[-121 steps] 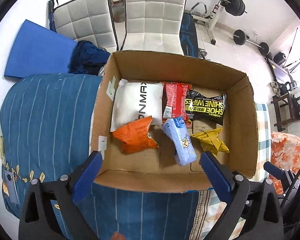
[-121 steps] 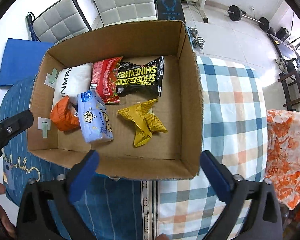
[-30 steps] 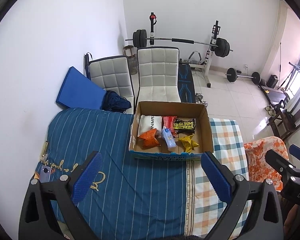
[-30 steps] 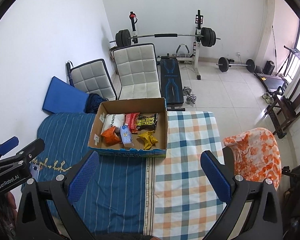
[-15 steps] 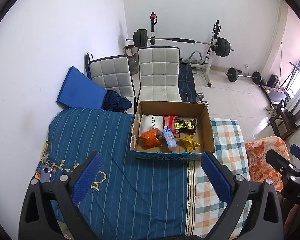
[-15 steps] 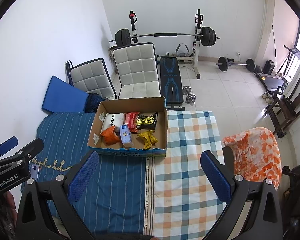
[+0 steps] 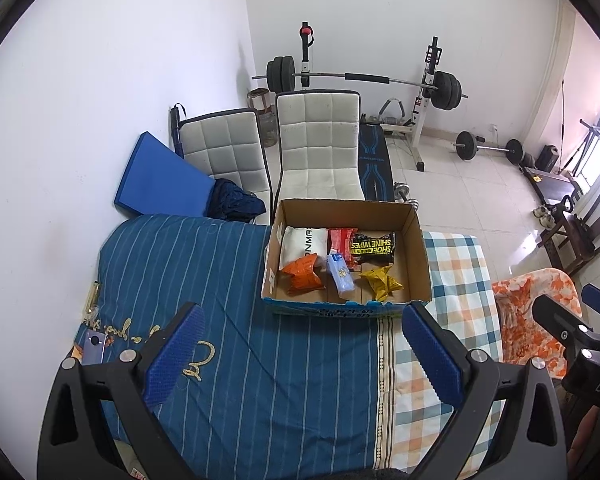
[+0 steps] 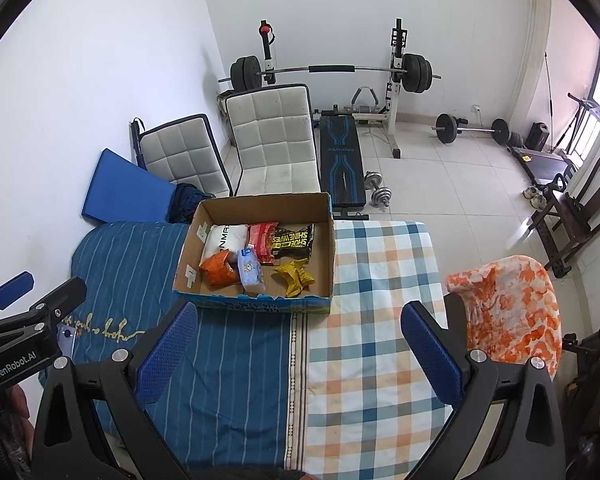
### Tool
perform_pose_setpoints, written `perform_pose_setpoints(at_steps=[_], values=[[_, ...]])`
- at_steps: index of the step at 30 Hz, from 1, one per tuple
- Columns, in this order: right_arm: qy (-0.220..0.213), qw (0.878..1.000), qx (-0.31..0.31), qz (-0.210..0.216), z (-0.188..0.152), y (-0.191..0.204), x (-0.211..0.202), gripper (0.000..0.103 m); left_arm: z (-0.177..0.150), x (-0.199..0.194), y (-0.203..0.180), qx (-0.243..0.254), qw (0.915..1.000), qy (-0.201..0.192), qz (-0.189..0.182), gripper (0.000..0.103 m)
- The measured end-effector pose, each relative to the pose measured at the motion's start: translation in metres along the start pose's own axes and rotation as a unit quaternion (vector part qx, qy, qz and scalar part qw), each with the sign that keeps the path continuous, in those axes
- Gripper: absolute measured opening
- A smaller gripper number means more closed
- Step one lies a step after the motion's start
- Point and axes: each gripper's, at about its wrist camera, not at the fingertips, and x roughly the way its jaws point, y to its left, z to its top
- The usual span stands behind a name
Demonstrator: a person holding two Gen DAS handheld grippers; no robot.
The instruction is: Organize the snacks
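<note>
An open cardboard box (image 7: 416, 258) (image 8: 328, 252) sits on the cloth-covered table, far ahead of both grippers. Inside lie a white pack (image 7: 302, 245), an orange packet (image 7: 302, 276) (image 8: 218, 270), a light blue packet (image 7: 340, 276) (image 8: 250, 270), a red packet (image 7: 340, 242), a black shoe-wipes pack (image 7: 374, 246) (image 8: 294, 242) and a yellow packet (image 7: 380, 282) (image 8: 294, 276). My left gripper (image 7: 304, 354) is open and holds nothing, raised well back from the box. My right gripper (image 8: 300, 350) is likewise open and empty.
The table carries a blue striped cloth (image 7: 180, 272) and a checked cloth (image 8: 380, 280). A phone (image 7: 94, 344) lies at the left edge. Two white chairs (image 7: 320, 140), a blue pad (image 7: 160, 180), a weight bench (image 8: 340, 160) and an orange-draped chair (image 8: 508, 304) surround it.
Both grippers have pulled far up and back from the box since 4 s ago; over the last second the view hardly shifts. The box contents stay as they were.
</note>
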Motion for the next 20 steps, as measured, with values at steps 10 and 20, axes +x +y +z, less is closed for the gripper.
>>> perform_pose_setpoints(at_steps=[10, 20], values=[[-0.001, 1.000, -0.002, -0.003, -0.0023, -0.0013, 0.0015, 0.103, -0.0013, 0.0019, -0.0030, 0.006, 1.0000, 0.000, 0.002, 0.101], [0.000, 1.000, -0.003, -0.003, -0.0023, -0.0005, 0.0026, 0.103, -0.0044, 0.0024, -0.0043, 0.013, 0.9999, -0.010, 0.002, 0.101]])
